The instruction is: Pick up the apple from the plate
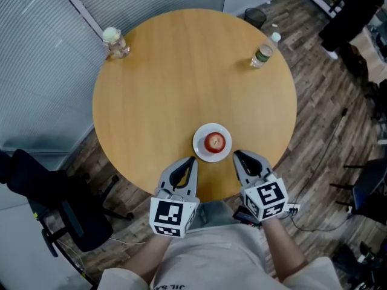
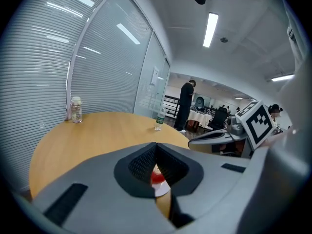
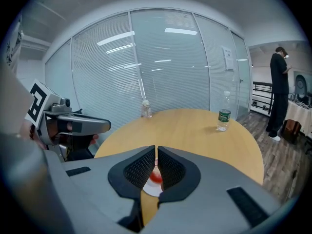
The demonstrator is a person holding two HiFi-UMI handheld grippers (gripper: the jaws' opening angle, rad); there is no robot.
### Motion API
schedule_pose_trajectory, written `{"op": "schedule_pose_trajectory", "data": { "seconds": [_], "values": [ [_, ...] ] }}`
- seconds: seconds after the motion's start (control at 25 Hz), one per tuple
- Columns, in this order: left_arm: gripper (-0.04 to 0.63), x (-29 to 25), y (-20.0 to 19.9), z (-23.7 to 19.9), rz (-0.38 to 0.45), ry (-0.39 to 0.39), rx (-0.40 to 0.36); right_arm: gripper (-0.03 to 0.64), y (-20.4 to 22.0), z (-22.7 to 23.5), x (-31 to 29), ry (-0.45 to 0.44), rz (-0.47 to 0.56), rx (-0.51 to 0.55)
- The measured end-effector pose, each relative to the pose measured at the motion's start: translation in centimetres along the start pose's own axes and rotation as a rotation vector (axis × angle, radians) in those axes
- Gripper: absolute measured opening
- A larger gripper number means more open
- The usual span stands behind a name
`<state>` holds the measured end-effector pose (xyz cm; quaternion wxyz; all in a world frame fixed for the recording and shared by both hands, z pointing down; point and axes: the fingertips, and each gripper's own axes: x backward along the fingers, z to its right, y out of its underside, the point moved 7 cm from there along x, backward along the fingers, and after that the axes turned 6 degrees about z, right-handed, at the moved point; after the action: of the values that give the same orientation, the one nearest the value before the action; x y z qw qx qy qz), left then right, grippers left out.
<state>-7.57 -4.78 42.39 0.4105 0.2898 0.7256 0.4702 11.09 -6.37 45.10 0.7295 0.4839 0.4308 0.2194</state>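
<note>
Two hand-held grippers sit at the near edge of the round wooden counter, one on either side of the white plate. The left hand-held gripper lies just near-left of the plate, and the right hand-held gripper just near-right of it; both are apart from the plate, with their tips angled toward it. The left gripper view shows the left hand-held gripper's jaws brought together at the tips, with nothing clamped between the ribbed pads. The right gripper view shows the same for the right hand-held gripper: jaws fully closed, pads empty. The red apple rests on the middle of the plate, untouched by either tool. In each gripper view a sliver of the apple and the plate shows through the narrow slot below the closed tips, beyond the jaws rather than between them. A clear jar with a pale lid stands on the counter far beyond the plate to the left, close to the counter's rim. A plastic bottle with a green label stands far beyond the plate to the right, also near the rim. A black chair stands on the wooden floor, off the counter and well to the near-left of the plate.
</note>
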Motion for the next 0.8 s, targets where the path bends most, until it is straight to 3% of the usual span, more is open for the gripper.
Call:
{"op": "schedule_pose_trajectory", "data": {
  "seconds": [0.44,0.6,0.8],
  "values": [
    [0.002,-1.0,1.5,-0.8,-0.056,-0.002,0.025,0.049,2.2,0.6,-2.8,-0.016,-0.061,0.013],
    [0.002,-1.2,1.9,-1.2,-0.068,-0.009,0.033,0.163,2.9,0.7,-3.9,-0.026,-0.090,0.009],
    [0.002,-1.7,2.1,-1.7,-0.088,-0.010,0.049,0.259,4.0,0.7,-5.5,-0.051,-0.151,0.027]
  ]
}}
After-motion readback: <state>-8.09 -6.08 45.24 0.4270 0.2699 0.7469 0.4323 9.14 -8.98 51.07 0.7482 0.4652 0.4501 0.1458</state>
